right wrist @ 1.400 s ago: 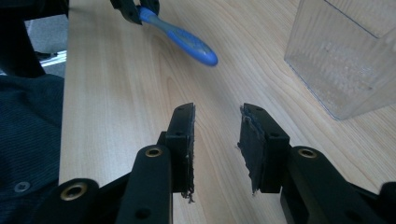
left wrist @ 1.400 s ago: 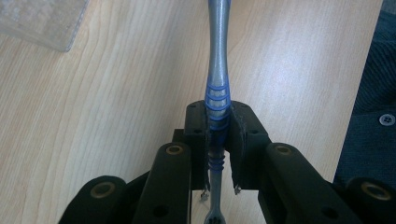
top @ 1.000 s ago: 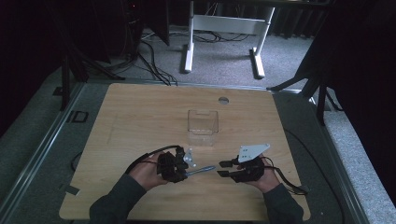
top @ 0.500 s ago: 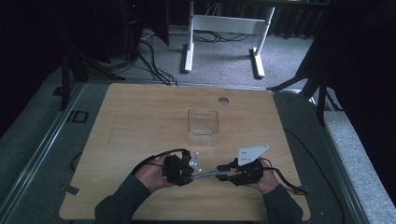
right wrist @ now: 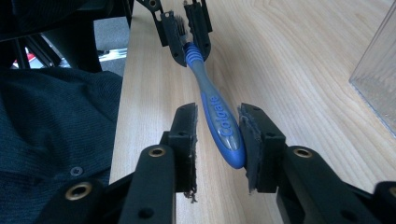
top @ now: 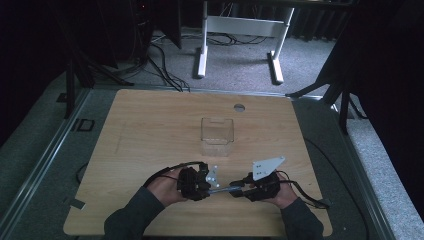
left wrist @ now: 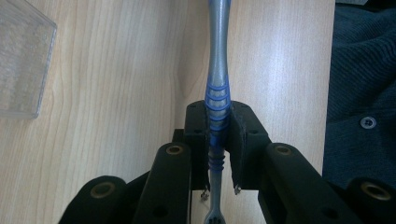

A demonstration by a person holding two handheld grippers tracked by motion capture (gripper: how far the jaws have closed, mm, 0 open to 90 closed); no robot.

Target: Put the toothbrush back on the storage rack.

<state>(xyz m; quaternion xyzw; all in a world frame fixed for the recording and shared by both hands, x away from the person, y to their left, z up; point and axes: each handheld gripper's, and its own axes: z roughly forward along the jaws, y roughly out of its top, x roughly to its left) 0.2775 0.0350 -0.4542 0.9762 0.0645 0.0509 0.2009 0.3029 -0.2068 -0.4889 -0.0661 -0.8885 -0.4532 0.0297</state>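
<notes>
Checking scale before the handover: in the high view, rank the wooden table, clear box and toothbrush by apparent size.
1. Wooden table, by far the largest.
2. Clear box.
3. Toothbrush, a thin sliver between the grippers, partly hidden.

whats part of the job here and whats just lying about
In the job:
- toothbrush, gripped by the left claw
- right claw, closing around the handle end
- clear plastic box, likely

Lying about:
- white desk frame
- floor cables
</notes>
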